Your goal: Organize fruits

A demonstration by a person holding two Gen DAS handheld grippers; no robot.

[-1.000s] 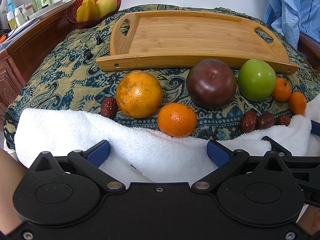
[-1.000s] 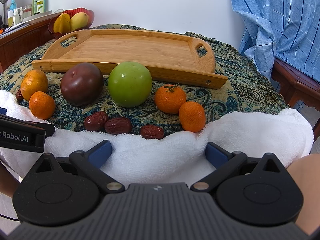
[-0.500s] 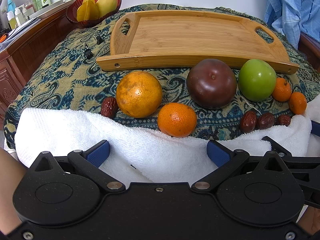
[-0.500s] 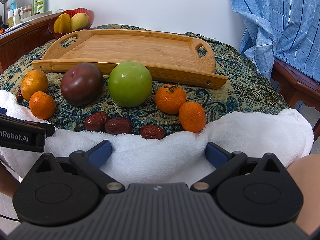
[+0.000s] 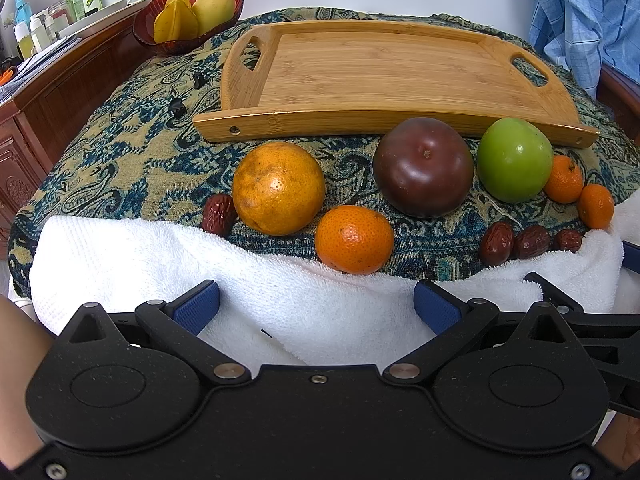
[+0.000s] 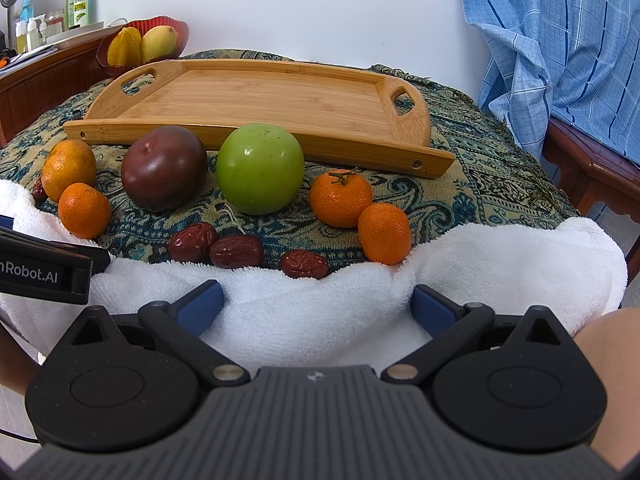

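One tray (image 5: 384,68), one orange (image 5: 278,188), three mandarins (image 5: 354,239), one dark fruit (image 5: 423,172), one green apple (image 5: 514,164), four dates (image 5: 496,243).

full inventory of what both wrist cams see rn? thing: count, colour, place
bamboo tray: 1, tan, behind the fruit, nothing on it
large orange: 1, orange, left
mandarins: 3, orange; one mid-front, two far right
dark plum: 1, maroon, centre
green apple: 1, green, right of plum
red dates: 4, dark red; three front right, one far left
towel: 1, white, front edge
fruit bowl: 1, red, back left
left gripper: open, over towel
right gripper: open, over towel
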